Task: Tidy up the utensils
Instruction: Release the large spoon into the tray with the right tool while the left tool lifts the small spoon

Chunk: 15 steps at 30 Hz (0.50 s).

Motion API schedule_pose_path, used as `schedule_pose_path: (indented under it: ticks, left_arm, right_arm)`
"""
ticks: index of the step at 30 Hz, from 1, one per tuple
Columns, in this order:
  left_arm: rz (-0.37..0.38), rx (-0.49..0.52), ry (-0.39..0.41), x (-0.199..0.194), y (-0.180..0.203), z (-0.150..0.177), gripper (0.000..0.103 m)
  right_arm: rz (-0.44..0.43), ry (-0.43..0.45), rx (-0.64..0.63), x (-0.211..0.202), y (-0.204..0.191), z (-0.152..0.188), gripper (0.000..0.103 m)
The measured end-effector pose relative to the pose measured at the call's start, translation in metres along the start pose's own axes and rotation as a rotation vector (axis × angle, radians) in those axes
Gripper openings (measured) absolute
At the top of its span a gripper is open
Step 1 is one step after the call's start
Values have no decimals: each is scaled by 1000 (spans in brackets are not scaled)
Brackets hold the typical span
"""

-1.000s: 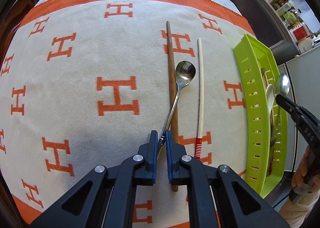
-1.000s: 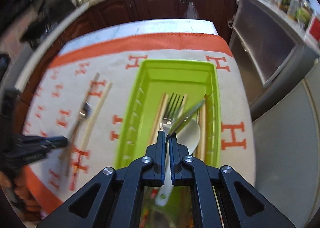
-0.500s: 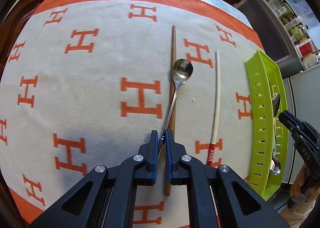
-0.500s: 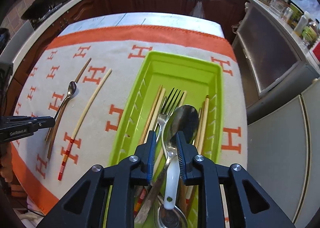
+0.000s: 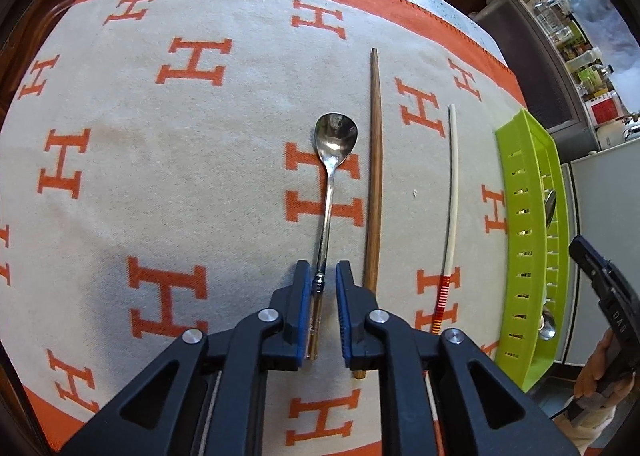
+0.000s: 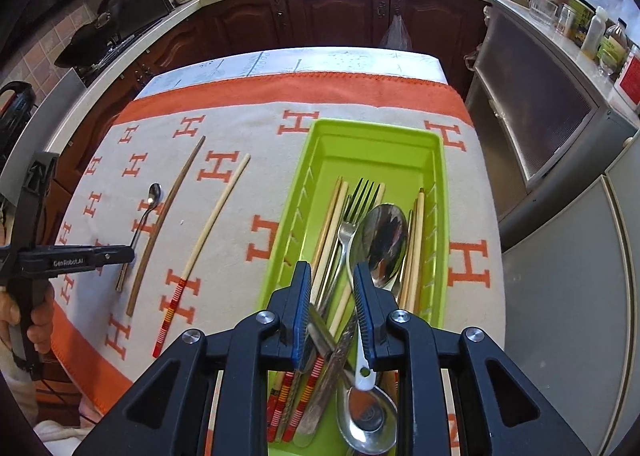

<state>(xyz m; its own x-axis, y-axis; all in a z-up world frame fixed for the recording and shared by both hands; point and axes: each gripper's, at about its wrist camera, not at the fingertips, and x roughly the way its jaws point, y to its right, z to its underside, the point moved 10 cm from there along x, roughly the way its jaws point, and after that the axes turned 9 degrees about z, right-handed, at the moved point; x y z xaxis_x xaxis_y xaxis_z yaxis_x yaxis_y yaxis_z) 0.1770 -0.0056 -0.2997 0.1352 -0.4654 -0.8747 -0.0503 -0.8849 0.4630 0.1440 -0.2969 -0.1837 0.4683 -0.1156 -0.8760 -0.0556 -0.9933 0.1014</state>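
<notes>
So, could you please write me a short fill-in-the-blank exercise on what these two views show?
1. The tray is coloured ____.
2. The spoon on the cloth lies with its bowl pointing ____ from the left gripper.
3. Between the spoon and the white chopstick lies a ____ chopstick.
4. The only fork lies inside the ____.

Missing words: green; away; brown; tray

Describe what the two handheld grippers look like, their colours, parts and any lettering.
Both are matte black plastic with silver pivot bolts and blue ribbed pads on the fingers. The left gripper carries white "GenRobot.AI" lettering on its finger and a black pistol-style handle. The right gripper shows raised lettering, too blurred to read.
</notes>
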Motion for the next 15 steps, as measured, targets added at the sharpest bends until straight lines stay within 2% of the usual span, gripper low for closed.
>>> schedule_pose_path:
  ticks: [3, 8, 11, 12, 15]
  left_arm:
    - [-22, 1, 9, 0, 2, -4, 17]
    - [-141, 53, 41, 3, 11, -15, 17]
    - [-236, 84, 69, 3, 12, -19, 8]
    - [-247, 89, 72, 3, 13, -19, 4]
    - [-241, 77, 92, 0, 13, -18, 2]
  right_arm:
    - [-3, -2, 8, 2, 1, 2, 22]
    - [-10, 2, 24, 1, 3, 3, 22]
    - [-2, 9, 23, 1, 2, 5, 22]
    - [-1, 9, 22, 1, 2, 6, 22]
    - [-17, 11, 35, -1, 0, 9, 22]
